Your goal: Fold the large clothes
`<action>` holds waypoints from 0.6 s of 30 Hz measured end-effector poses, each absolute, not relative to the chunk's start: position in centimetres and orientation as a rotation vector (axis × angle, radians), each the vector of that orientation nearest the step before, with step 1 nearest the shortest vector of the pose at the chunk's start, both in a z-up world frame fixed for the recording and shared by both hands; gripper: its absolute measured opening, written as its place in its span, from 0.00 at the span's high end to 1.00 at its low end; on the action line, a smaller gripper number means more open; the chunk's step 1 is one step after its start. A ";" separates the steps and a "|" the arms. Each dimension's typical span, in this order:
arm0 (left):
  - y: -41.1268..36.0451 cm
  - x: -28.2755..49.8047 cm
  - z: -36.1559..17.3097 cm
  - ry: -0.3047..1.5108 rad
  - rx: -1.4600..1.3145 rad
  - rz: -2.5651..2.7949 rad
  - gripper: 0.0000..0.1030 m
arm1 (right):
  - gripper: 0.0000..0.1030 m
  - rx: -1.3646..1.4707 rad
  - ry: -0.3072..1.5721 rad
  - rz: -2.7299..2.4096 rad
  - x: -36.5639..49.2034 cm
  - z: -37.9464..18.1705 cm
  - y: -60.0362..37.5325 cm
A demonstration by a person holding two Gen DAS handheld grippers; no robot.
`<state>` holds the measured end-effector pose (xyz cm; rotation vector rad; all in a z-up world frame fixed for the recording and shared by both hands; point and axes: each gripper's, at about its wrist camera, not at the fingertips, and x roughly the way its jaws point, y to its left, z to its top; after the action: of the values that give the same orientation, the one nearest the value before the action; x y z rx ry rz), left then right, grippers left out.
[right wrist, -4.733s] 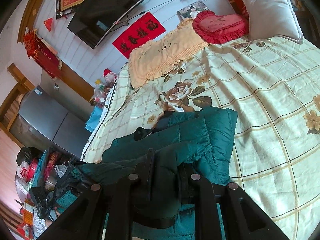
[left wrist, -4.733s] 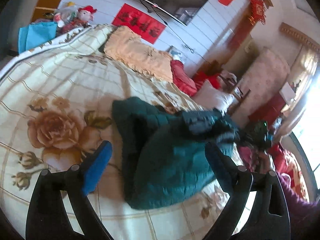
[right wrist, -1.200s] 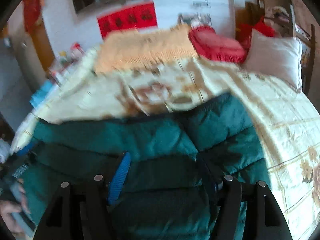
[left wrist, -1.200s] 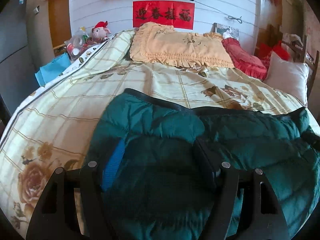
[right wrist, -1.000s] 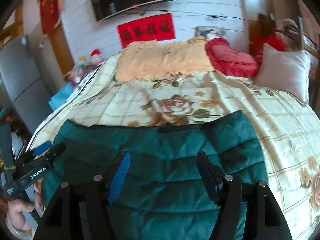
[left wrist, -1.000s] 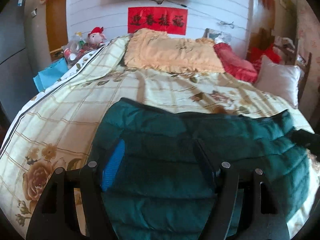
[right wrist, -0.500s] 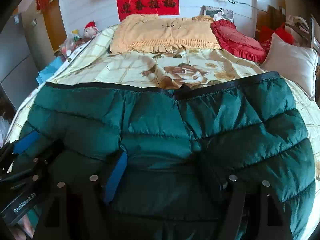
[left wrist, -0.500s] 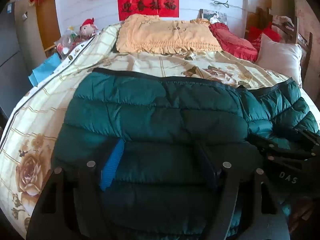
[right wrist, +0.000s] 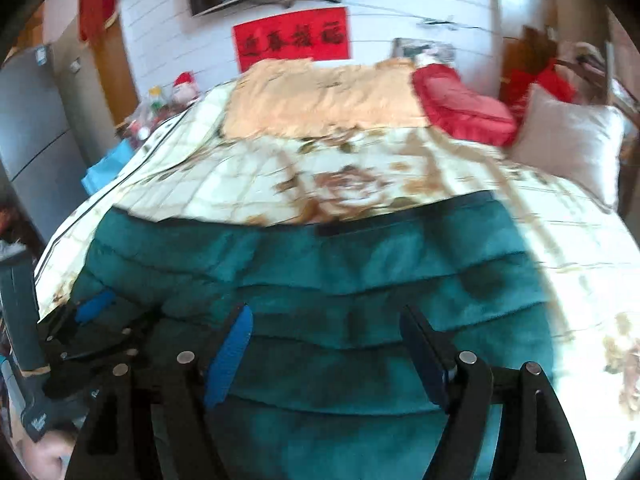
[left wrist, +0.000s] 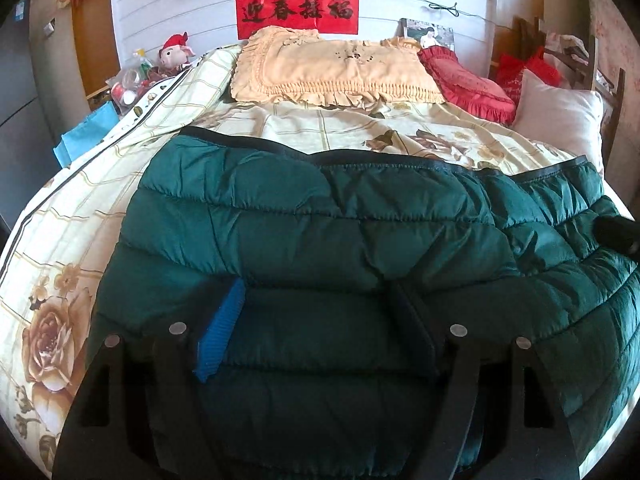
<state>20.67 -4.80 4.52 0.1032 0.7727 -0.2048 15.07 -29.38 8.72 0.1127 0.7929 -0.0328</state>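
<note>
A dark green quilted puffer jacket (left wrist: 340, 240) lies spread flat across the near part of the bed; it also shows in the right wrist view (right wrist: 340, 280), which is blurred. My left gripper (left wrist: 316, 292) is open, its fingers resting on or just above the jacket's near part with nothing between them. My right gripper (right wrist: 326, 316) is open over the jacket too, empty. The left gripper also shows at the lower left of the right wrist view (right wrist: 84, 320). A dark part of the right gripper shows at the right edge of the left wrist view (left wrist: 616, 232).
The bed has a cream floral checked cover (left wrist: 360, 128). A yellow frilled pillow (left wrist: 336, 68), a red cushion (left wrist: 464, 84) and a white pillow (left wrist: 560, 120) lie at the head. A blue bag (left wrist: 88, 136) and toys (left wrist: 172, 52) stand left of the bed.
The jacket went from a bunched heap held in my right gripper to lying spread flat. In the last half second both grippers drew back slightly; the right one rose and is moving.
</note>
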 end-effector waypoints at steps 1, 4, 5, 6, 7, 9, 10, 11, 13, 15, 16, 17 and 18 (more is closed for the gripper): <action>-4.8 20.7 4.5 0.771 0.102 -0.205 0.26 | 0.28 0.120 0.788 -0.050 14.9 8.8 -30.4; -4.8 20.7 4.5 0.768 0.099 -0.206 0.25 | 0.28 0.116 0.825 -0.147 15.5 7.6 -33.9; -4.8 20.8 4.4 0.767 0.097 -0.207 0.25 | 0.28 0.134 0.848 -0.156 15.8 6.6 -34.7; -4.8 20.8 4.4 0.765 0.094 -0.209 0.25 | 0.28 0.153 0.867 -0.151 16.1 5.6 -35.3; -4.8 20.8 4.4 0.762 0.089 -0.211 0.24 | 0.27 0.160 0.881 -0.143 16.3 4.7 -35.6; -4.7 21.0 4.3 0.758 0.081 -0.211 0.23 | 0.23 0.151 0.884 -0.150 16.7 3.8 -35.2; -4.6 21.0 4.2 0.757 0.078 -0.211 0.23 | 0.21 0.143 0.886 -0.155 16.9 3.6 -35.0; -4.7 21.0 4.2 0.758 0.077 -0.209 0.23 | 0.20 0.130 0.891 -0.158 17.2 3.4 -34.8; -4.6 20.9 4.4 0.762 0.072 -0.216 0.23 | 0.19 0.112 0.905 -0.157 17.7 3.4 -34.5; -4.0 20.5 4.9 0.780 0.052 -0.244 0.23 | 0.19 0.112 0.901 -0.138 17.2 4.0 -34.6; -3.6 20.3 5.2 0.788 0.043 -0.259 0.23 | 0.19 0.118 0.888 -0.118 16.5 4.8 -34.8; -2.9 19.7 6.0 0.799 0.021 -0.285 0.23 | 0.19 0.131 0.871 -0.096 15.7 5.5 -34.9; -2.1 19.2 6.6 0.809 -0.004 -0.302 0.23 | 0.19 0.156 0.846 -0.063 14.5 6.6 -35.2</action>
<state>19.22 -2.10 6.65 -0.0042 0.8088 -0.3022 14.47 -35.17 6.60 0.1563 0.8463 -0.0630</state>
